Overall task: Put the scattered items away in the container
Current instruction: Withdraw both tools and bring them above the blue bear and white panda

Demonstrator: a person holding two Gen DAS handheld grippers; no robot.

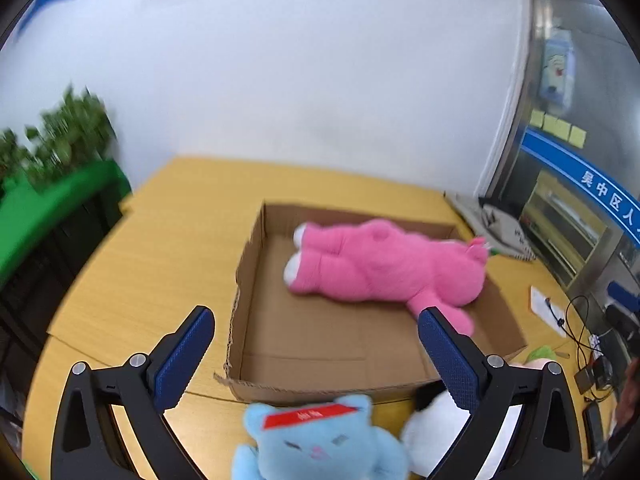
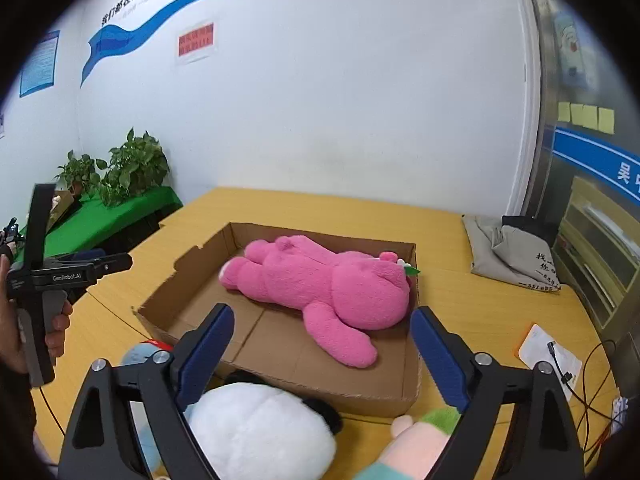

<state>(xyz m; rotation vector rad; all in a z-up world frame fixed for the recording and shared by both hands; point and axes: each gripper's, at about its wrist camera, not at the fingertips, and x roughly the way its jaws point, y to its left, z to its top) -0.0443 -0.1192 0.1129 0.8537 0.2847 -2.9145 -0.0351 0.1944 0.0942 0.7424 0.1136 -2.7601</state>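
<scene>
While both grippers are hovering over the yellow surface (image 2: 480, 304) with fingers spread wide and holding nothing, the left gripper (image 1: 316, 354) is sitting above a blue plush cat (image 1: 320, 440), and the right gripper (image 2: 322, 354) is sitting above a white plush (image 2: 260, 432) and a peach-and-green plush (image 2: 420, 440). Just beyond them, a shallow cardboard box (image 2: 192, 280) is lying open, with a pink plush bear (image 2: 320, 280) lying on its side inside. Farther back, a grey bag (image 2: 512, 256) is resting near the wall, and potted plants (image 2: 128, 168) are standing on a green-covered shelf (image 2: 104, 220).
</scene>
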